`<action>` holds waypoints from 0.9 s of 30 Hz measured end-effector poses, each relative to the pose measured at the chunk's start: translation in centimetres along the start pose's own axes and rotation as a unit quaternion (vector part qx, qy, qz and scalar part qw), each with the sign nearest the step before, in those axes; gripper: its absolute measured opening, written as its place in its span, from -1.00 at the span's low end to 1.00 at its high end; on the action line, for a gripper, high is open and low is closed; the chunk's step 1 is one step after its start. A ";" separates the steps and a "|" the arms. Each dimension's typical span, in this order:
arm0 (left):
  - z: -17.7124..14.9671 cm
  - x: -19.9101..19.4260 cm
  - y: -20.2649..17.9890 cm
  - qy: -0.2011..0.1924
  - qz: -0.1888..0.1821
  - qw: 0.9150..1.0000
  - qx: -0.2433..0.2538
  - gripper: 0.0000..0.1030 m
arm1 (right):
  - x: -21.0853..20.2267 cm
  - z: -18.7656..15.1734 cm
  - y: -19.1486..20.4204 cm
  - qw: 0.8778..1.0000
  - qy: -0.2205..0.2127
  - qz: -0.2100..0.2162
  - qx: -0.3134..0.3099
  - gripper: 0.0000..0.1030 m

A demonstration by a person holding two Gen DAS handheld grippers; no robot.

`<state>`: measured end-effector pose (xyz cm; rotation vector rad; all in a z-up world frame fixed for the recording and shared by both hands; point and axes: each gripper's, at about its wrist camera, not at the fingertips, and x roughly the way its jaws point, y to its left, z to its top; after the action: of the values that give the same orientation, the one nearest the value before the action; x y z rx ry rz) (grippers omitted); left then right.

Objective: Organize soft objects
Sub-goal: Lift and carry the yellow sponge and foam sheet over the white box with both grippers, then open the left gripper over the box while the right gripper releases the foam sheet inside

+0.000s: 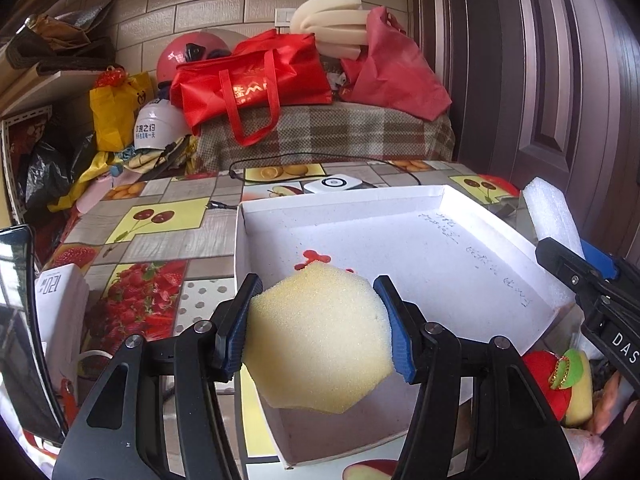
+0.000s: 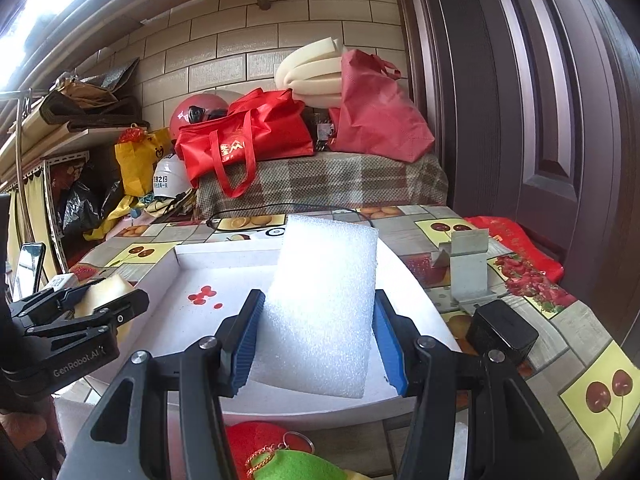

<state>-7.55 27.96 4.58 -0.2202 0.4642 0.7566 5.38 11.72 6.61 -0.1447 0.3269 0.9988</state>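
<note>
My left gripper (image 1: 318, 332) is shut on a yellow sponge (image 1: 316, 340) and holds it over the near left part of the white cardboard tray (image 1: 460, 256). My right gripper (image 2: 318, 334) is shut on a white foam block (image 2: 324, 300), held upright above the tray (image 2: 192, 256). The foam block (image 1: 550, 212) and right gripper (image 1: 588, 276) show at the right of the left wrist view. The left gripper (image 2: 80, 316) with the sponge (image 2: 102, 292) shows at the left of the right wrist view. A red and green plush toy (image 1: 556, 380) lies in front of the tray, also seen in the right wrist view (image 2: 280, 456).
The table has a fruit-print cloth (image 1: 156, 248). A white device (image 1: 334, 184) with a black cable lies behind the tray. A metal bracket (image 2: 466, 268) and a black box (image 2: 502, 332) stand right of the tray. Red bags (image 1: 256, 80) and foam rolls (image 1: 332, 20) sit behind; a phone (image 2: 28, 268) at left.
</note>
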 end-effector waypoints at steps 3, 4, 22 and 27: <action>-0.1 0.8 -0.4 0.020 -0.007 1.000 0.009 0.12 | 0.7 0.0 -0.5 1.000 0.015 0.002 0.018 0.04; -0.1 1.0 -0.6 0.027 -0.009 1.000 0.013 0.12 | 1.0 0.1 -0.6 1.000 0.020 0.004 0.023 0.04; -0.6 3.9 -2.1 0.107 -0.023 0.993 0.047 0.16 | 3.6 0.1 1.3 0.996 0.083 -0.004 0.005 0.26; -0.5 3.2 -2.1 0.087 -0.007 0.995 0.049 0.90 | 3.3 0.3 2.2 0.997 0.071 -0.019 -0.014 0.68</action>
<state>-4.21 28.18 2.69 -0.1990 0.6627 0.7016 5.22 15.61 5.83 -0.2472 0.4393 0.9575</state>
